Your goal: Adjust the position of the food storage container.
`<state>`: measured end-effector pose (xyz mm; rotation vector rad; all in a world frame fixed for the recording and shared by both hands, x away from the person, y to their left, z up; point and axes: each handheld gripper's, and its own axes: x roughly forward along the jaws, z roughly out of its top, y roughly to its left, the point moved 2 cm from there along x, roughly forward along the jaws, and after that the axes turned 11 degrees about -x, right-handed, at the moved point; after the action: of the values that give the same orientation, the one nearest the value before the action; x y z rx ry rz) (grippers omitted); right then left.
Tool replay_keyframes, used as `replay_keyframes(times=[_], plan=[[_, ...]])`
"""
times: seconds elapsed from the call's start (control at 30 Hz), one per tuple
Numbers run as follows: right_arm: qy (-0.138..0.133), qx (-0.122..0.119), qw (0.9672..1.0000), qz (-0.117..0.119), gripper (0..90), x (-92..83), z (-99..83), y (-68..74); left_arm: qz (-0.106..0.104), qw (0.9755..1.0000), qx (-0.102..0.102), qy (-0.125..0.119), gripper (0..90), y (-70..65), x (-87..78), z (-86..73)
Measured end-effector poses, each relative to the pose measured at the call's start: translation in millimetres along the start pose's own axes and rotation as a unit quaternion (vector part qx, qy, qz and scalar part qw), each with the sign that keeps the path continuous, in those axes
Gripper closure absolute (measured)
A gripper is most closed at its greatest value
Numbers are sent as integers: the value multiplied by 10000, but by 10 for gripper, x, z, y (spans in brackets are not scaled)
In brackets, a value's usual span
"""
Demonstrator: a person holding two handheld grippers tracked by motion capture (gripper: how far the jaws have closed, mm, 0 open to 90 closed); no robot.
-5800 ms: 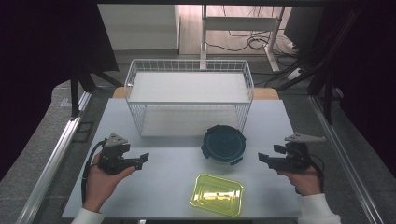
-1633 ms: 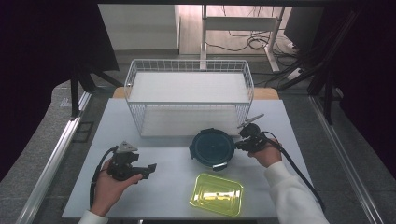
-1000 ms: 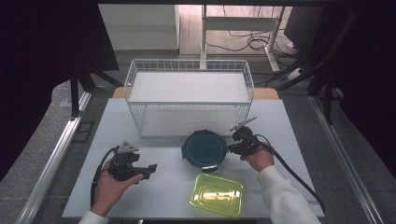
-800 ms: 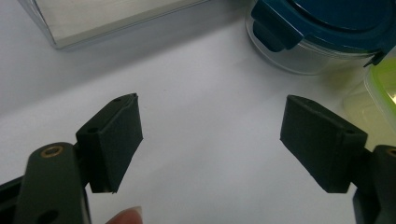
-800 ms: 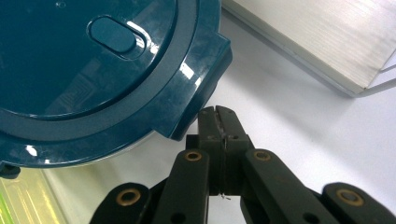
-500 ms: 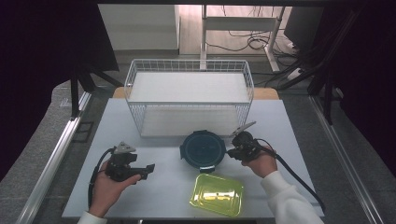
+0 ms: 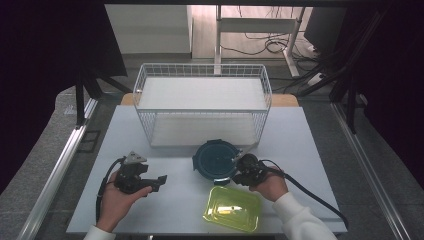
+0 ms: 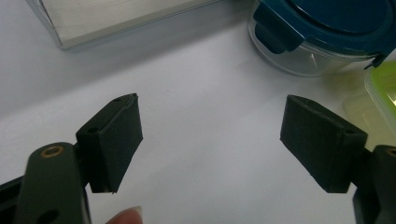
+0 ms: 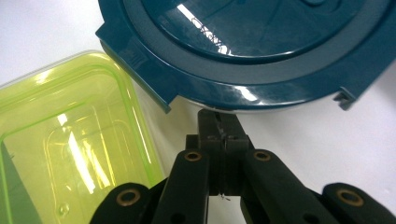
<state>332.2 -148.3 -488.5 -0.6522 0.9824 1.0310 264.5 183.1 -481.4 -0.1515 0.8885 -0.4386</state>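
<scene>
Fingers of the right gripper (image 7: pixel 239 169) sit pressed together against the round teal-lidded container (image 7: pixel 215 159) at its 4 o'clock edge, likely to shove it across the worktop (image 7: pixel 310 150). Left gripper (image 8: pixel 210 140): fingers spread, idle. Right gripper view: closed tips under the lid's rim, yellow-green box (image 9: pixel 70 140) at 9 o'clock. Being round, the container has no long axis; lid faces up.

Closed jaws against round container (image 9: pixel 261 51)

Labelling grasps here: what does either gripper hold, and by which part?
Nothing. Right gripper is shut empty against the round container; left gripper is open.
</scene>
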Motion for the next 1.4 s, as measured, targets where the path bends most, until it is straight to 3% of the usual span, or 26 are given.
replay_keyframes(times=[0.17,0.63,0.77,0.93,1.1,1.33,1.4], plan=[[-98,61,9999,104,888,70,44,-11,5,10000,2,-5,207,6,-6,0],[-6,-62,9999,132,888,202,185,22,21,10000,-5,4,207,20,-2,-2],[-20,-60,9999,86,888,162,176,13,21,10000,-27,3,207,37,-7,-10],[-139,-74,9999,44,888,-13,119,-11,33,10000,-45,-32,207,54,-37,-9],[-550,214,9982,-73,888,-258,11,-108,28,9999,-51,-84,207,53,-51,1],[-1192,630,9908,-65,885,-441,-101,-228,-22,9999,-51,-97,207,54,-20,13],[-1325,708,9886,-59,842,-452,-120,-245,-40,9999,-55,-118,207,60,-13,22]])
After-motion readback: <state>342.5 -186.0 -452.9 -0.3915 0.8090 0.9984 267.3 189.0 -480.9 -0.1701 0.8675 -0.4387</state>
